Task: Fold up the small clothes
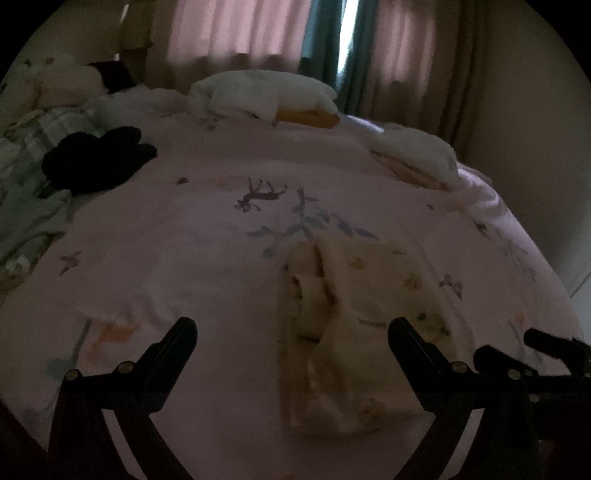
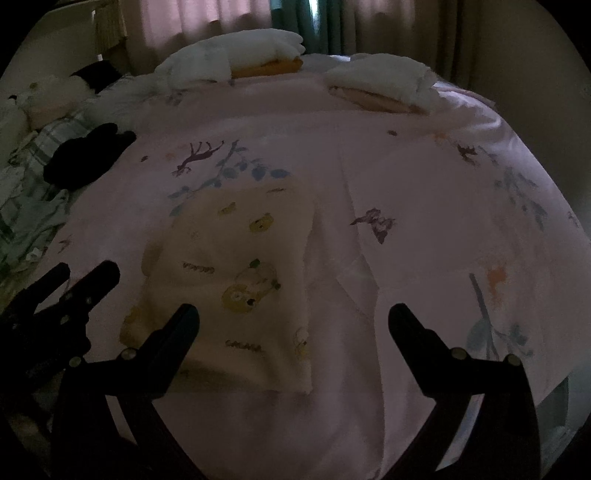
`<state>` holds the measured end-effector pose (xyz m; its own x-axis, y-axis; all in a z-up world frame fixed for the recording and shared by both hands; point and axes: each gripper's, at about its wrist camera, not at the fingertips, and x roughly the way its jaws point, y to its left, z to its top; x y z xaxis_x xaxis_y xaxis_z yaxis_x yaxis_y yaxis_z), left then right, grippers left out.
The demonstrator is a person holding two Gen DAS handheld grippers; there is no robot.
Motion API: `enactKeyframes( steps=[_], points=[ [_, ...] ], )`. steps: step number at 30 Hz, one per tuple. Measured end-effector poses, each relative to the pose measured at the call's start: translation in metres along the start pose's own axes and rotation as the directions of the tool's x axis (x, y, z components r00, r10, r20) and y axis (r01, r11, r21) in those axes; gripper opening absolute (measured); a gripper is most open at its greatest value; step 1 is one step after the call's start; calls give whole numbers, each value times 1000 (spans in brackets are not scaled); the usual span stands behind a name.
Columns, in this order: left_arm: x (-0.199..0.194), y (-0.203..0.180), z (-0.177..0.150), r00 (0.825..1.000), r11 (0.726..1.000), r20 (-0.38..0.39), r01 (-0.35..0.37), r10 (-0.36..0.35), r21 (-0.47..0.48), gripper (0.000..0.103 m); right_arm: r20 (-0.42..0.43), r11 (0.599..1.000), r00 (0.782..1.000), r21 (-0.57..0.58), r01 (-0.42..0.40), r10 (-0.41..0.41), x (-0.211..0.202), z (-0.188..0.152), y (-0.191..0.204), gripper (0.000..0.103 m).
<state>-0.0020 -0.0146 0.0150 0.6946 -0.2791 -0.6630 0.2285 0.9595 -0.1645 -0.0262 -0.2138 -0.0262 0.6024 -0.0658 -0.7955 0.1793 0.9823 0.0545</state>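
A small cream garment with yellow animal prints (image 1: 354,332) lies folded on the pink bedsheet (image 1: 184,236). It also shows in the right wrist view (image 2: 240,280), flat and roughly rectangular. My left gripper (image 1: 291,328) is open and empty, hovering over the garment's near left part. My right gripper (image 2: 293,314) is open and empty above the garment's near right edge. The right gripper's fingers (image 1: 535,343) show at the right edge of the left wrist view; the left gripper's fingers (image 2: 85,280) show at the left of the right wrist view.
A black garment (image 1: 96,158) lies at the far left of the bed, also seen in the right wrist view (image 2: 85,155). Two white pillows (image 2: 229,59) (image 2: 384,81) lie at the head. A plaid blanket (image 1: 33,177) and plush toy (image 1: 62,81) are left. Curtains (image 1: 240,33) hang behind.
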Motion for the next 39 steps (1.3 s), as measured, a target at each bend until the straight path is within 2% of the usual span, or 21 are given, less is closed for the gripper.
enactKeyframes(
  steps=[4,8,14,26,35,39],
  points=[
    [-4,2,0,1000,1000,8,17,-17,-12,102,-6,1000,1000,6,22,-22,0,-2,2,103],
    [-8,3,0,1000,1000,20,3,-3,-14,102,-10,1000,1000,-5,8,-8,0,-3,7,103],
    [-10,4,2,999,1000,34,9,-9,-12,102,12,997,999,-63,35,-35,-3,-4,19,103],
    [-12,0,2,999,1000,37,28,-28,-9,102,28,996,998,-71,51,-49,-8,-5,24,103],
    [-12,-4,1,999,1000,38,23,-23,-2,102,29,995,998,-83,59,-56,-8,-4,26,103],
    [-10,-5,1,999,1000,36,-1,0,7,102,30,994,998,-87,61,-58,-7,-5,26,103]
  ],
)
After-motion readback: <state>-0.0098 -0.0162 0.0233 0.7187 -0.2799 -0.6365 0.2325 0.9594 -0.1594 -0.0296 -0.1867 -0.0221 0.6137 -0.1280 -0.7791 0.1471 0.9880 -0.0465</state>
